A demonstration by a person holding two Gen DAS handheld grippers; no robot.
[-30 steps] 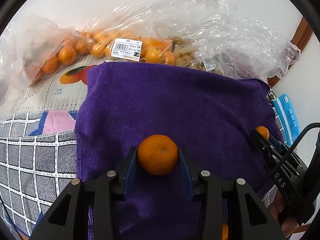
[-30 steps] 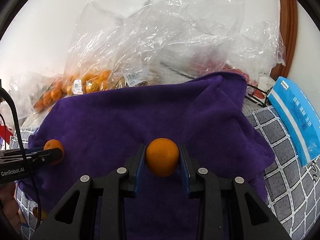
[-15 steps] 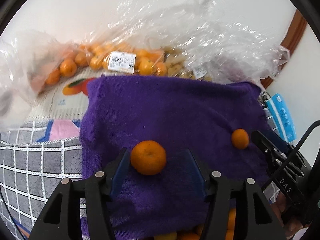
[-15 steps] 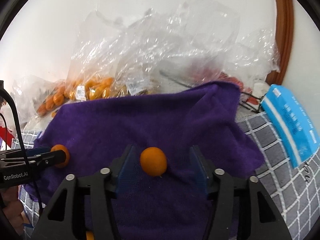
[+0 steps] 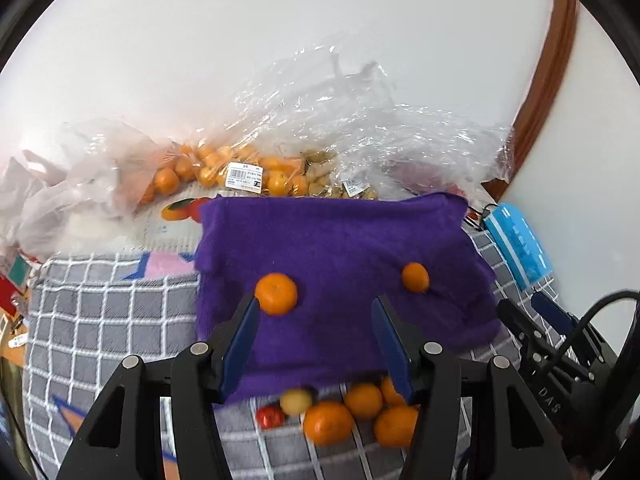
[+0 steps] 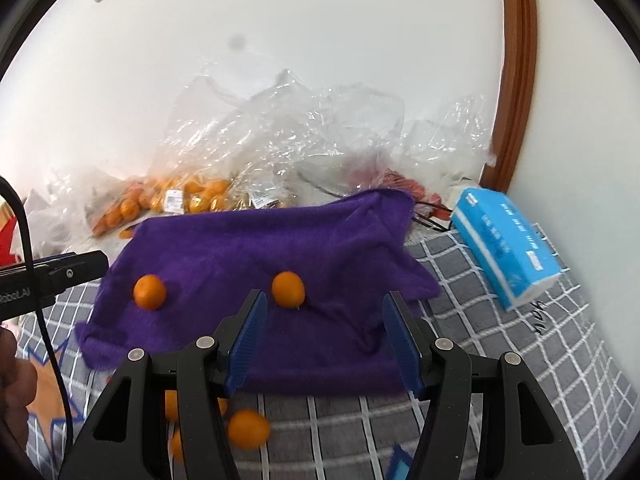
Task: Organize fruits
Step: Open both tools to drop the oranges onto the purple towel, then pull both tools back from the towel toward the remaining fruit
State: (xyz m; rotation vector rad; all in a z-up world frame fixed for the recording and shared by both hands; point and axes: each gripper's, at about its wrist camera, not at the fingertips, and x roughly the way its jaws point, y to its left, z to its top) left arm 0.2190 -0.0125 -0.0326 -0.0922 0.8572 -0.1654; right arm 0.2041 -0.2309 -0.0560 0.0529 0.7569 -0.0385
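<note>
Two oranges, one [image 5: 276, 294] at frame centre-left and one [image 5: 415, 277] centre-right, lie apart on the purple towel [image 5: 340, 240], both grippers [image 5: 316, 340] [image 6: 322, 340] above them with jaws apart and empty; placing appears done, next fetch from the loose fruit pile [image 5: 344, 412] below the towel edge, plastic bags [image 5: 320, 140] crowding behind.

White wall [image 6: 320, 40] behind; brown wooden trim [image 6: 516, 80] curving at right. Grey grid-patterned cloth [image 6: 500, 360] covers the surface. Soft, even light.
</note>
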